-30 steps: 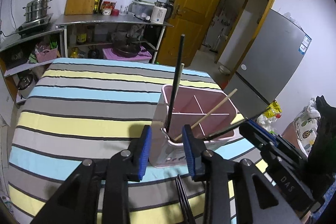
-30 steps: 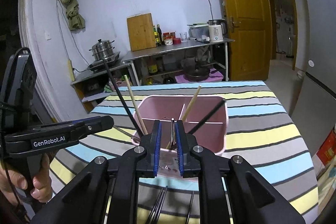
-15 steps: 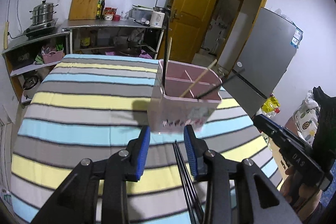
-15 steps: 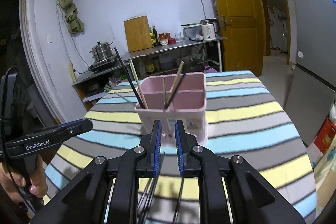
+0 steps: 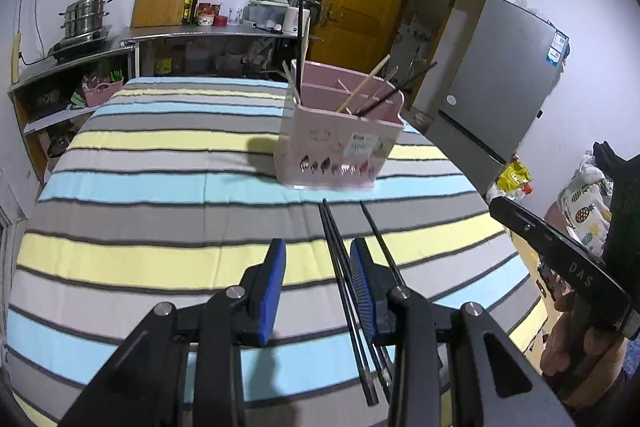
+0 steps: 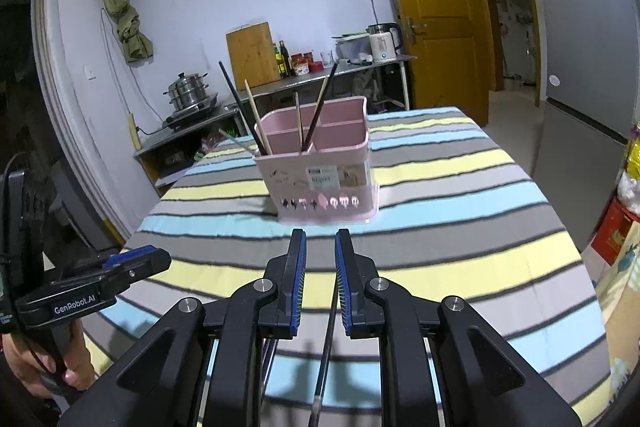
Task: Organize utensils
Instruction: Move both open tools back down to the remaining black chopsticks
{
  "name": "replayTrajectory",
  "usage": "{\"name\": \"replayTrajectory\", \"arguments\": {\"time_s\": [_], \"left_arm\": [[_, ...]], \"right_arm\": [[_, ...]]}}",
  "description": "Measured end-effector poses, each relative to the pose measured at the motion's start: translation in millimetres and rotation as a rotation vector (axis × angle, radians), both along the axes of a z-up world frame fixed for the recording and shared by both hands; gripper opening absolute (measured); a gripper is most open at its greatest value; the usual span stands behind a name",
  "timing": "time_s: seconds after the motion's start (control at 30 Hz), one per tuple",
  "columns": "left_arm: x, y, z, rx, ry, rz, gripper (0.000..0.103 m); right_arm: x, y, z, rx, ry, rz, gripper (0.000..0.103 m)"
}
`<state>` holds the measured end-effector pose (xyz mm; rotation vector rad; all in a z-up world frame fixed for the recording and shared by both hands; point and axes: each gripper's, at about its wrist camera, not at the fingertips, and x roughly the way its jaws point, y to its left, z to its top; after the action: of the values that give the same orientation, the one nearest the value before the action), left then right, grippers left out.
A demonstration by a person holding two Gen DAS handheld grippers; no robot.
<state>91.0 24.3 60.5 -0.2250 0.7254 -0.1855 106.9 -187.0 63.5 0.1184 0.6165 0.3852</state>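
you pulled both tools back from the pink holder [image 5: 340,143] in the middle, so your left tool [image 5: 318,281] is wide and right tool [image 6: 320,269] narrow, both empty, above black chopsticks [image 5: 344,283] waiting low on the tabletop [image 5: 140,219].

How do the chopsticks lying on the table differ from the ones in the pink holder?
The table chopsticks lie flat on the striped cloth; the holder chopsticks stand leaning in the pink holder. Those on the table are all black; the holder mixes black and pale wooden ones. Both are slender, straight sticks.
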Motion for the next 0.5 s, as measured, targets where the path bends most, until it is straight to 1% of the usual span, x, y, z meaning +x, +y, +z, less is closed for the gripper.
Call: {"name": "replayTrajectory", "arguments": {"time_s": [0.2,0.4,0.5], "left_arm": [[-6,-7,-13,0.003,0.026,-0.010,0.035],[-2,-15,-25,0.009,0.060,-0.021,0.035],[4,-20,-33,0.016,0.084,-0.028,0.039]], "right_arm": [[-2,3,-13,-0.011,0.035,0.009,0.015],[-1,4,-24,-0.020,0.061,0.014,0.015],[2,5,-32,-0.023,0.080,0.017,0.015]]}}
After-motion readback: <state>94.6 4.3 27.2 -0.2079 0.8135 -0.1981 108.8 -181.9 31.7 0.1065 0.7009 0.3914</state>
